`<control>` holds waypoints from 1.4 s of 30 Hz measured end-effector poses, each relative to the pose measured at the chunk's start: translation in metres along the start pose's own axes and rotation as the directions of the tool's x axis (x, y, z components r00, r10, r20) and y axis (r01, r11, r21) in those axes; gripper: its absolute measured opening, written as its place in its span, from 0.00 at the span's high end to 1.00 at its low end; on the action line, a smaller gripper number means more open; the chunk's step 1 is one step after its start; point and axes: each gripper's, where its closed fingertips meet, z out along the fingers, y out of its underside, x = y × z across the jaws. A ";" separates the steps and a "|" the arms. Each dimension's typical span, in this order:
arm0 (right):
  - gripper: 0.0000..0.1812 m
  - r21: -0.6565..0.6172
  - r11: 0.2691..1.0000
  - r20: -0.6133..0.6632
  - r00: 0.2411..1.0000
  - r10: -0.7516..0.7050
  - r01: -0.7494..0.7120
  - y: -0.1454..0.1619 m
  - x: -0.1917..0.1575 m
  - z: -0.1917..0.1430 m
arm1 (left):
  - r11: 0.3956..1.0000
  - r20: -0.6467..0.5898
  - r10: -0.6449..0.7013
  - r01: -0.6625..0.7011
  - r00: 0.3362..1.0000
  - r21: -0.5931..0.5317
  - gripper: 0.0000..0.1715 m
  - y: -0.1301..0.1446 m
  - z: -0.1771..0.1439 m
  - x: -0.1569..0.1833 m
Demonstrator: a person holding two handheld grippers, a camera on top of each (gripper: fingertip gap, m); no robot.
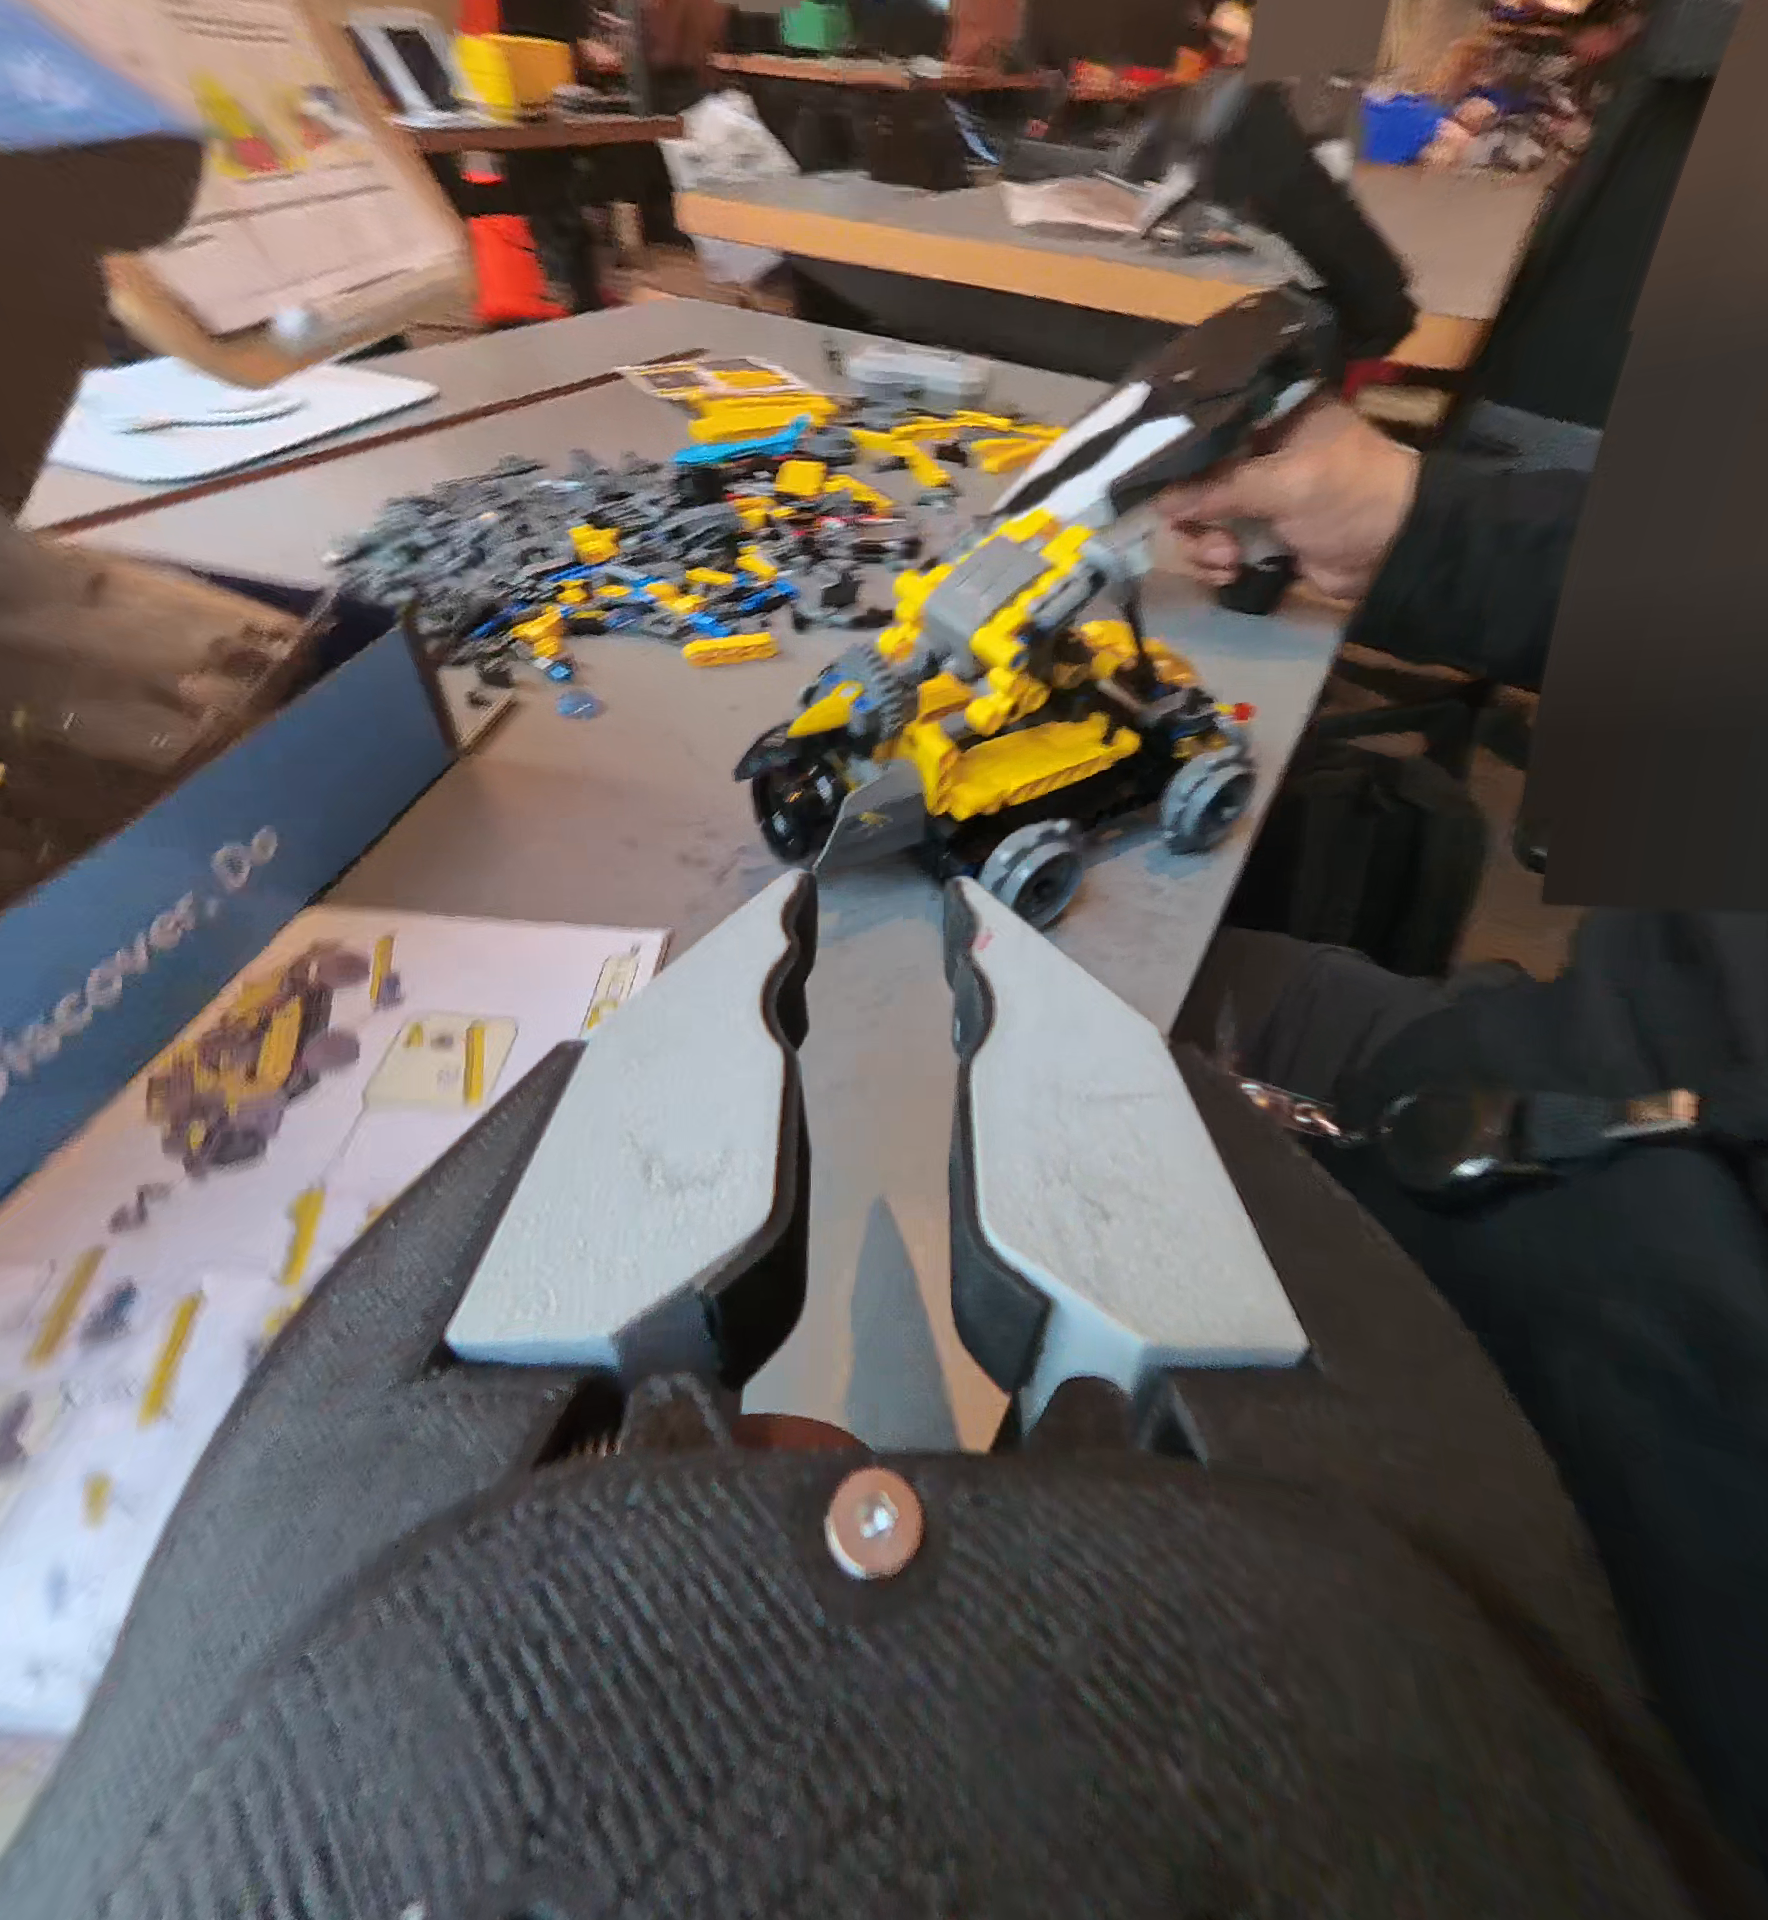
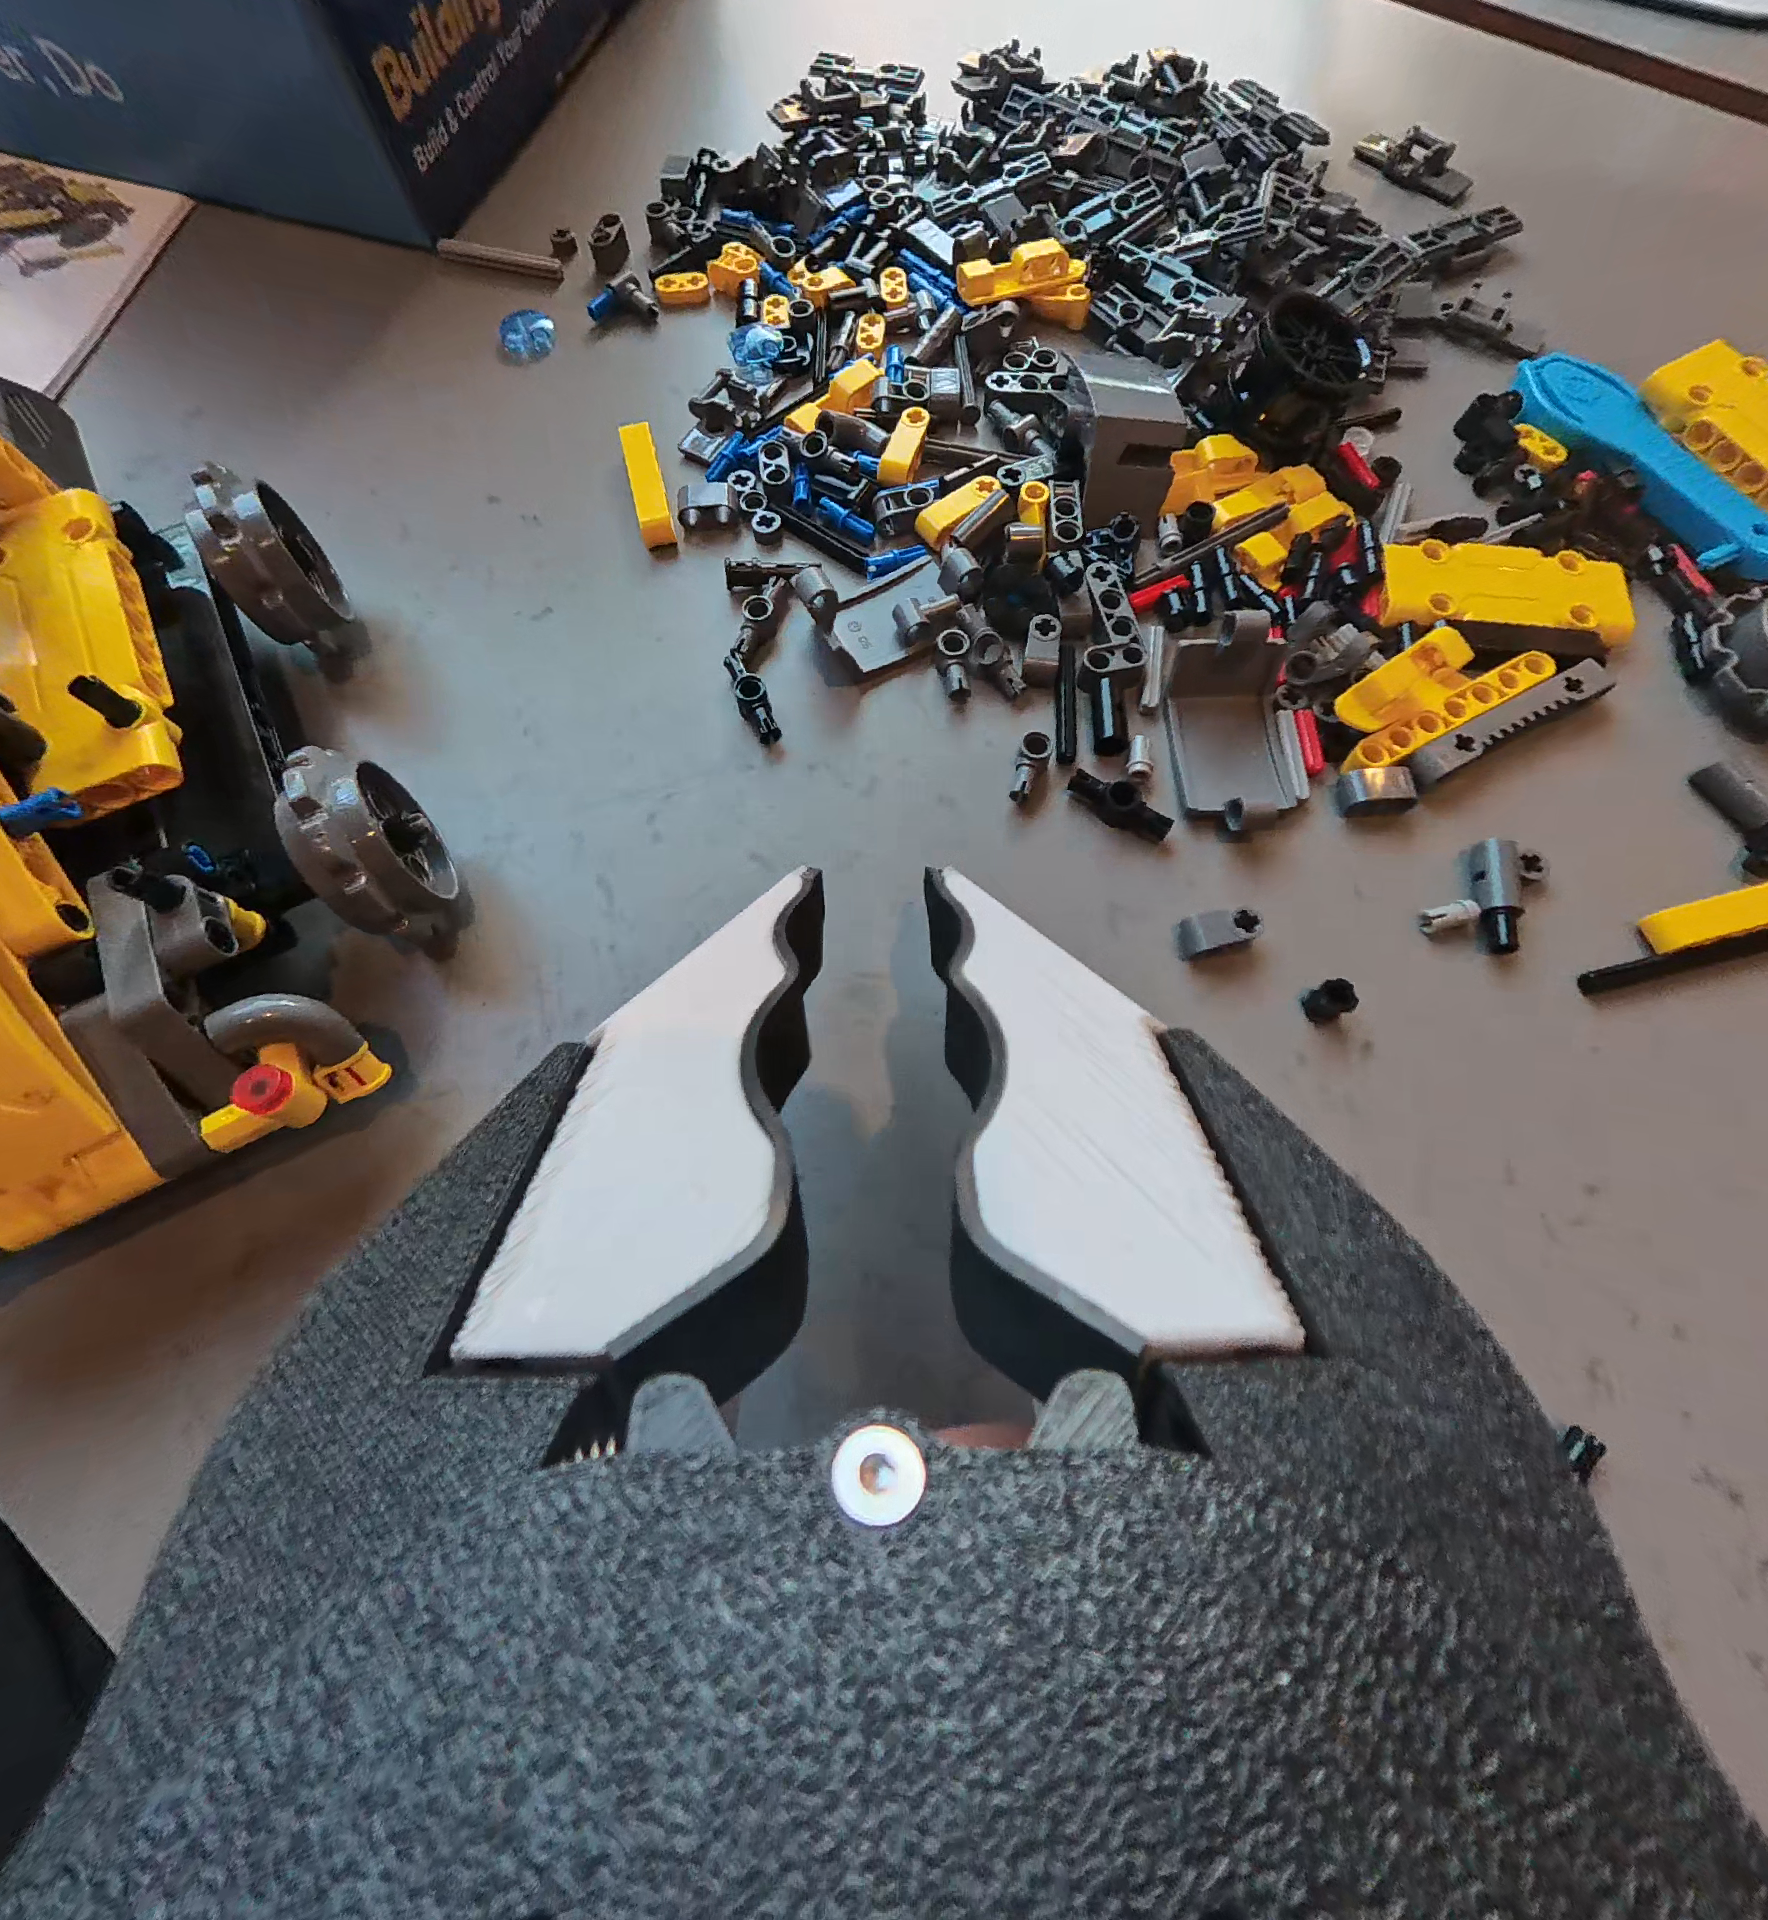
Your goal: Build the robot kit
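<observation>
The toy truck (image 1: 994,727) sits on the table (image 1: 599,790) at my left gripper's (image 1: 880,914) twelve o'clock, nearest it; my right gripper (image 2: 873,904) has it at nine. Both hang slightly parted, empty.

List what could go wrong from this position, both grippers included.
1. The right gripper, open and empty, hovers near the loose parts pile; a low sweep might scatter small pieces.
2. The yellow vehicle model stands close to the table edge; a nudge from the open left gripper could tip it off.
</observation>
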 end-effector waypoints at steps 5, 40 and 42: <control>0.89 0.003 1.000 0.046 0.999 -0.027 0.027 0.000 -0.008 0.000 | 0.977 -0.243 0.132 -0.168 0.961 -0.133 0.82 -0.068 0.015 0.018; 0.98 -0.106 0.934 0.360 0.889 -0.284 0.341 -0.076 -0.033 0.095 | 0.990 -0.049 -0.136 0.137 0.990 0.025 0.85 0.002 0.025 0.000; 0.98 -0.131 0.918 0.362 0.881 -0.306 0.373 -0.072 -0.038 0.104 | 0.987 -0.058 -0.155 0.157 0.986 0.026 0.85 0.002 0.025 -0.001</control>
